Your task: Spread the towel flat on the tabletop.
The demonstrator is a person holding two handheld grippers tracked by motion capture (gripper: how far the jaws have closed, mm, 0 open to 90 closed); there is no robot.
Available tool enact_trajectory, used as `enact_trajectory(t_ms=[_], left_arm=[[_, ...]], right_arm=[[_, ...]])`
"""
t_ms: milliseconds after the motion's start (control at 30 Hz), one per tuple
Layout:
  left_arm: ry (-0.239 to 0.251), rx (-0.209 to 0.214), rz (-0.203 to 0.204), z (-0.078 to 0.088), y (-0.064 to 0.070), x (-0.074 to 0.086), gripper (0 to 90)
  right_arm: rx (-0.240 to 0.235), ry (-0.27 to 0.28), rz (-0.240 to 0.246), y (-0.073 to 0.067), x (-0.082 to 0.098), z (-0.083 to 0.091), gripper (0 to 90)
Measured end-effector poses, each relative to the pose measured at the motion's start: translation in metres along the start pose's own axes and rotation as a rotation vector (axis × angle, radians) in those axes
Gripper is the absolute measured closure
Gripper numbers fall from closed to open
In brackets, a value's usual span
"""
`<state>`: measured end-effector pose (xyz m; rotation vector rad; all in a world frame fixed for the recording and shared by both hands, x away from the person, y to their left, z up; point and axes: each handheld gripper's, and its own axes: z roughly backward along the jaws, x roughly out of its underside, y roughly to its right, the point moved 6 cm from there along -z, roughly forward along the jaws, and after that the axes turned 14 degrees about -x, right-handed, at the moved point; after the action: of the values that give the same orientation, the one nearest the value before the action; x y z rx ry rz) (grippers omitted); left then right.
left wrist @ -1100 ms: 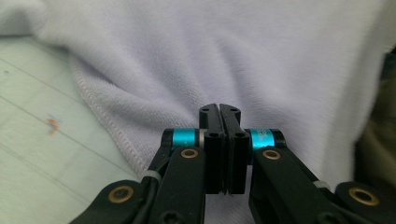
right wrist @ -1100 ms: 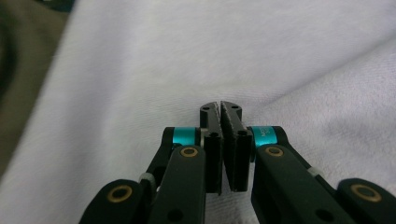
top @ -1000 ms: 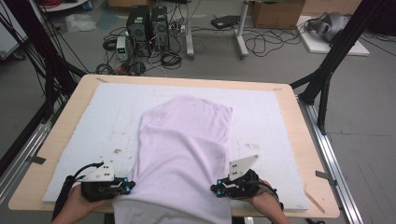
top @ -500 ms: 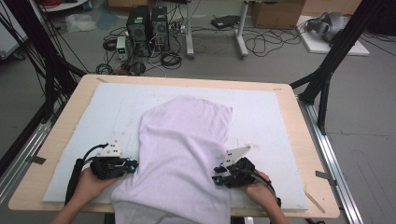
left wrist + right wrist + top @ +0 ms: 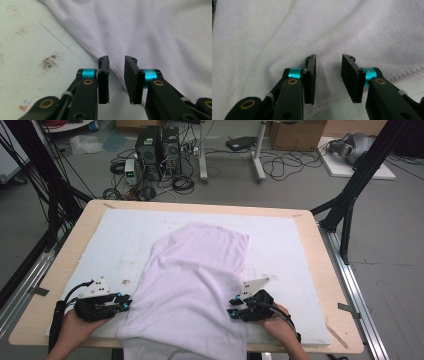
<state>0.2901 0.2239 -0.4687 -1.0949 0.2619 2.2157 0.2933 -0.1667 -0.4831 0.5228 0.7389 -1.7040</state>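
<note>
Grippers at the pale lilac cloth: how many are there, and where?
2. The left gripper sits at the pale lilac cloth's left edge near the table front, jaws open; the right gripper sits at its right edge, jaws open.

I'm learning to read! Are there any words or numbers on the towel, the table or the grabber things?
No readable words or numbers anywhere.
Towel: plain, no label showing.
White mat: only dirty smudges and faint lines.
Left gripper and right gripper: no lettering.
Computer boxes on the floor: too small to tell.
</note>
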Motion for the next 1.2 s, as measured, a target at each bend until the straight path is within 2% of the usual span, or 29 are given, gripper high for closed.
enact_trajectory(t_ms=[100, 133, 167, 233, 300, 367, 433, 500, 567, 600, 667, 733, 767, 800, 833, 867, 933, 1000, 1067, 1133, 1200], left_arm=[[-0.020, 0.005, 0.009, -0.017, -0.001, -0.006, 64.4], [-0.029, 0.006, 0.002, -0.022, 0.000, -0.006, 65.2], [-0.043, 0.013, -0.024, -0.026, 0.001, -0.005, 73.8], [-0.033, 0.015, -0.024, -0.028, 0.001, -0.006, 82.4], [-0.029, 0.012, -0.032, -0.025, 0.000, -0.007, 81.4], [-0.009, 0.019, -0.020, -0.022, 0.001, -0.010, 69.0], [-0.005, 0.059, -0.020, -0.024, 0.003, -0.014, 60.6], [-0.031, 0.040, -0.038, -0.032, 0.003, -0.016, 53.6], [-0.045, 0.039, -0.050, -0.041, 0.005, -0.018, 56.4], [-0.035, 0.019, -0.063, -0.043, 0.005, -0.019, 62.7], [-0.024, 0.017, -0.051, -0.045, 0.004, -0.020, 79.0], [-0.032, 0.022, -0.059, -0.045, 0.004, -0.021, 85.7], [-0.032, 0.013, -0.067, -0.045, 0.004, -0.021, 86.4], [-0.026, -0.001, -0.069, -0.046, 0.004, -0.022, 86.7], [-0.019, -0.013, -0.075, -0.047, 0.003, -0.024, 86.8], [-0.008, -0.025, -0.064, -0.048, 0.002, -0.026, 86.9], [0.010, -0.047, -0.047, -0.050, -0.003, -0.030, 86.9], [0.028, -0.085, -0.023, -0.053, -0.007, -0.034, 86.9], [0.023, -0.102, -0.019, -0.058, -0.009, -0.035, 86.8], [0.018, -0.093, -0.007, -0.060, -0.010, -0.035, 86.0], [0.021, -0.093, -0.011, -0.056, -0.010, -0.035, 81.3]], right_arm=[[0.004, 0.000, 0.000, 0.000, 0.000, 0.000, 64.4], [0.004, 0.000, 0.001, 0.000, 0.000, 0.000, 64.4], [0.005, 0.000, 0.001, 0.000, 0.000, 0.000, 64.4], [-0.001, 0.000, -0.001, 0.000, 0.000, 0.000, 64.5], [-0.002, 0.001, 0.002, 0.000, -0.001, 0.001, 65.2], [0.012, 0.023, 0.000, 0.002, -0.004, 0.007, 64.9], [0.056, 0.045, 0.003, 0.009, -0.009, 0.017, 64.4], [0.087, 0.050, -0.002, 0.018, -0.016, 0.023, 62.2], [0.131, 0.038, -0.004, 0.030, -0.021, 0.027, 60.8], [0.134, 0.039, -0.009, 0.035, -0.024, 0.026, 59.0], [0.145, 0.008, -0.026, 0.045, -0.024, 0.020, 58.0], [0.140, -0.035, -0.042, 0.053, -0.019, 0.011, 63.8], [0.135, -0.069, -0.045, 0.057, -0.016, 0.007, 69.4], [0.098, -0.046, -0.053, 0.058, -0.016, 0.007, 83.4], [0.101, -0.056, -0.051, 0.059, -0.016, 0.008, 87.0], [0.130, -0.069, -0.036, 0.062, -0.016, 0.009, 87.6], [0.188, -0.081, -0.047, 0.069, -0.015, 0.013, 88.0], [0.227, -0.060, -0.070, 0.077, -0.014, 0.019, 88.2], [0.232, -0.034, -0.096, 0.083, -0.012, 0.022, 88.2], [0.229, -0.022, -0.114, 0.087, -0.009, 0.022, 88.2], [0.220, 0.000, -0.121, 0.087, -0.009, 0.023, 87.5]])
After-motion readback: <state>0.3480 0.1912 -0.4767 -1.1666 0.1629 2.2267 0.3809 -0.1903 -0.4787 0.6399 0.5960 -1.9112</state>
